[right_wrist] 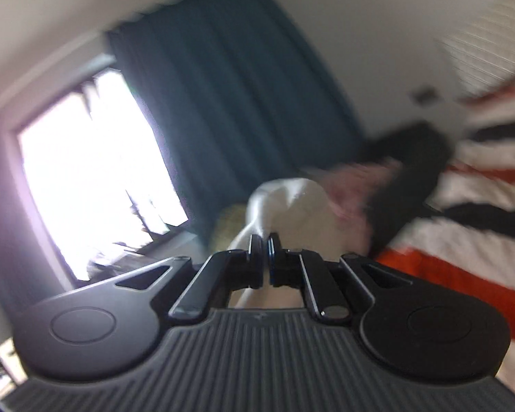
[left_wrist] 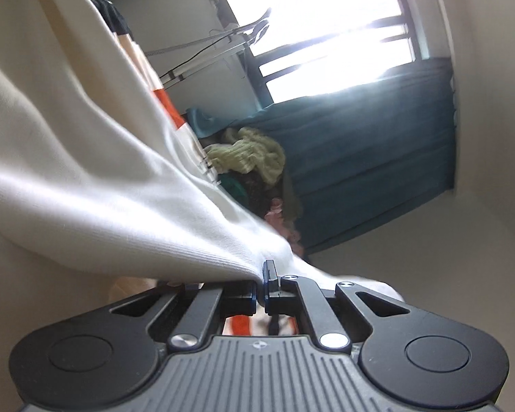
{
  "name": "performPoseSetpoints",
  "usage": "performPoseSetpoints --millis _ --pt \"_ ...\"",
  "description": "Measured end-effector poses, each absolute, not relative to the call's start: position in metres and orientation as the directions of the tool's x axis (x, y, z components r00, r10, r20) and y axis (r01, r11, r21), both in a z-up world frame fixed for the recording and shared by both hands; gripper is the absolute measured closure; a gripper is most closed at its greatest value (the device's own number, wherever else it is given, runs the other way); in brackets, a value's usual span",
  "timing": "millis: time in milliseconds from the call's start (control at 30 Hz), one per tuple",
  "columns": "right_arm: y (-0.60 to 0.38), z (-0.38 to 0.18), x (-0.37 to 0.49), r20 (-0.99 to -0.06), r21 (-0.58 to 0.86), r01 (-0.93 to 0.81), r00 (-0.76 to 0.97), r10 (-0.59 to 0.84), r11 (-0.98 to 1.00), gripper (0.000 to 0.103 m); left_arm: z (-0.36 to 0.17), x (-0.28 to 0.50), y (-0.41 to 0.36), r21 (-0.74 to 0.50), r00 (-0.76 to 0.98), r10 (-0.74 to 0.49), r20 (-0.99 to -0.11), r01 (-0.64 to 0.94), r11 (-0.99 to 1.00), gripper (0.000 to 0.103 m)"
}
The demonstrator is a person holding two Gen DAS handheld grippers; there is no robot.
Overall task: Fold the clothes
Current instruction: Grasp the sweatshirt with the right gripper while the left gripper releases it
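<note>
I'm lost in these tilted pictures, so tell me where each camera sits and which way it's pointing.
Left wrist: sits on the left gripper, tilted, facing the window and teal curtain; its own fingers pinch the white garment.
Right wrist: sits on the right gripper, tilted and blurred, facing window and curtain; its fingers clamp white cloth beside the striped bedding.
Shared: window, curtain, white fabric.

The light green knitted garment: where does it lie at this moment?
In the left wrist view, the green garment lies centre frame on the clothes pile, beside the teal curtain.
</note>
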State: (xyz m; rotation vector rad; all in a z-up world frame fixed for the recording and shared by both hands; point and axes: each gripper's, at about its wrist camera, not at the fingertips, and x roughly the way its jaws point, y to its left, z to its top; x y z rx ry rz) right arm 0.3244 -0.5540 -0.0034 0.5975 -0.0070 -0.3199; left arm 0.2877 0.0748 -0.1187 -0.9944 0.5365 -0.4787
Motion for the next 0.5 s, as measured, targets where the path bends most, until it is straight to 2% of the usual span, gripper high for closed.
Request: performPoseSetpoints --millis 133,233,333,500 --pt "-0.587 -0.126 0.299 -0.357 0.616 0.512 0.859 -0.367 0.598 0.097 -0.143 0.287 0.06 -0.81 0.729 -0.58 -0.363 0.06 0.583 0.099" --pt "-0.595 -0.205 0.271 -0.499 0.634 0.61 0.793 -0.35 0.475 0.097 -0.155 0.284 0.055 -0.773 0.708 -0.552 -0.44 0.014 0.634 0.099" --pt "-0.591 -0.231 0.253 -0.502 0.636 0.604 0.796 -0.338 0.48 0.098 -0.149 0.276 0.054 -0.734 0.725 -0.524 -0.448 0.036 0.678 0.099" --pt "-0.591 -0.203 0.235 -0.4 0.66 0.551 0.833 -0.381 0.511 0.099 -0.142 0.267 0.053 -0.713 0.73 -0.511 -0.454 0.047 0.7 0.099"
